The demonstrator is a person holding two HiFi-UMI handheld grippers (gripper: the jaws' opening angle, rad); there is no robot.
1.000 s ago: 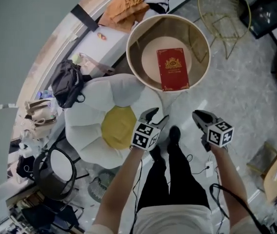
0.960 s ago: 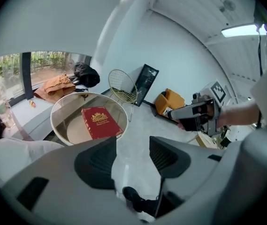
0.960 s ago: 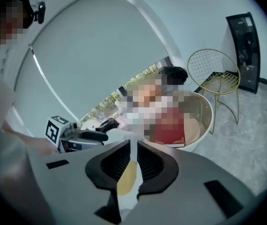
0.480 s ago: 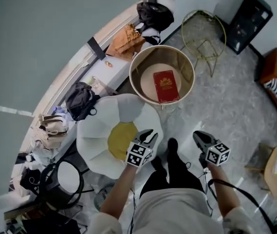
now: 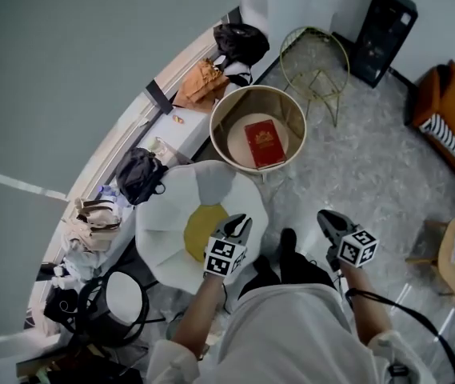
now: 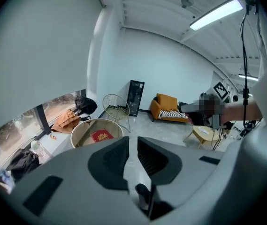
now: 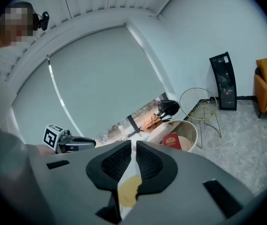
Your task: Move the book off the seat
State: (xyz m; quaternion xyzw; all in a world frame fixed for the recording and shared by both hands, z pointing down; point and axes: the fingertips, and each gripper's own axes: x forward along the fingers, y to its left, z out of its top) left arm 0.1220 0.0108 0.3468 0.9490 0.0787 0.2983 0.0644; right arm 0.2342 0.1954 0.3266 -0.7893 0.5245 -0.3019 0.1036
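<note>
A red book [image 5: 265, 143] lies flat on the round seat [image 5: 291, 118], a beige tub-walled chair in the upper centre of the head view, well apart from both claws. The person stands at the bottom of the frame with one claw in each hand. The left claw [image 5: 241, 223], at lower centre, hangs over the near edge of a white flower cushion [image 5: 167, 214] with a yellow middle. Its jaws are closing, a narrow gap shows between the pads, and nothing sits in it. The right claw [image 5: 324, 217], to the lower right of centre, is over the grey floor [image 5: 371, 166] with its jaws together and empty. Beyond the seat, at the top of the frame, stand a gold wire stool [image 5: 315, 53] and a black tower [image 5: 379, 32]. An orange sofa [image 5: 443, 106] sits at the right edge.
</note>
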